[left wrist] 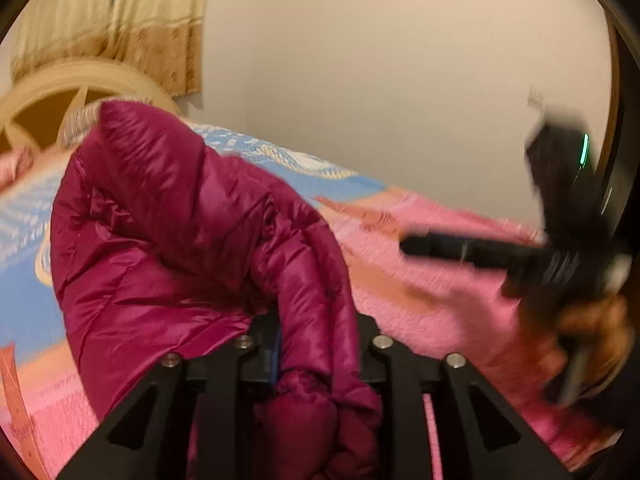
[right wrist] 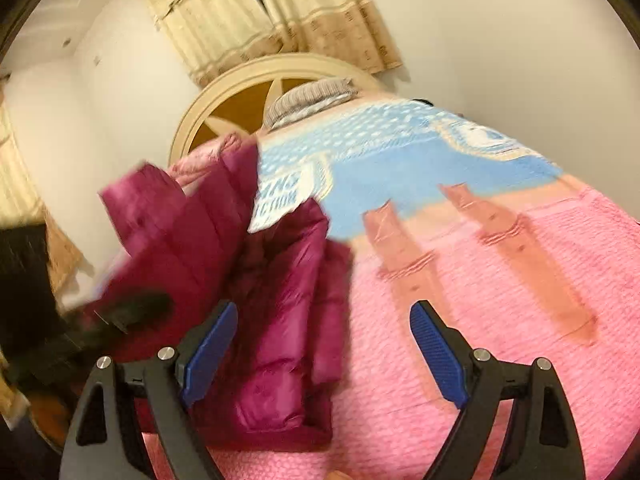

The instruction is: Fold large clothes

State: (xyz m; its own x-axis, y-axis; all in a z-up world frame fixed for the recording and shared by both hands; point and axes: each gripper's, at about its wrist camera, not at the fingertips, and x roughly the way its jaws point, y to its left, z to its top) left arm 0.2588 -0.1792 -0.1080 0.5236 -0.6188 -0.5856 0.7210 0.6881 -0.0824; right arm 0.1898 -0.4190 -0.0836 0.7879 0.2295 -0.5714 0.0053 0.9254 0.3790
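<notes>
A shiny magenta puffer jacket [left wrist: 168, 220] hangs bunched in front of my left gripper [left wrist: 314, 328]. A fold of it runs down between the jaws and hides the pads, and the jaws are shut on it. In the right wrist view the same jacket [right wrist: 280, 300] is lifted at the left over the bed, with the blurred left gripper [right wrist: 132, 312] at its edge. My right gripper [right wrist: 323, 312] stands open above the pink bedspread [right wrist: 480, 360], its blue pads [right wrist: 436, 352] bare. It also shows, blurred and held by a hand, as the right gripper [left wrist: 460, 248] at the right of the left wrist view.
The bed carries a pink and blue patterned bedspread [left wrist: 420, 288]. A cream arched headboard [right wrist: 240, 92] and a grey knitted item [right wrist: 308, 100] lie at its far end. Beige curtains [right wrist: 260, 12] hang behind, and a plain wall [left wrist: 380, 80] runs along the bed's far side.
</notes>
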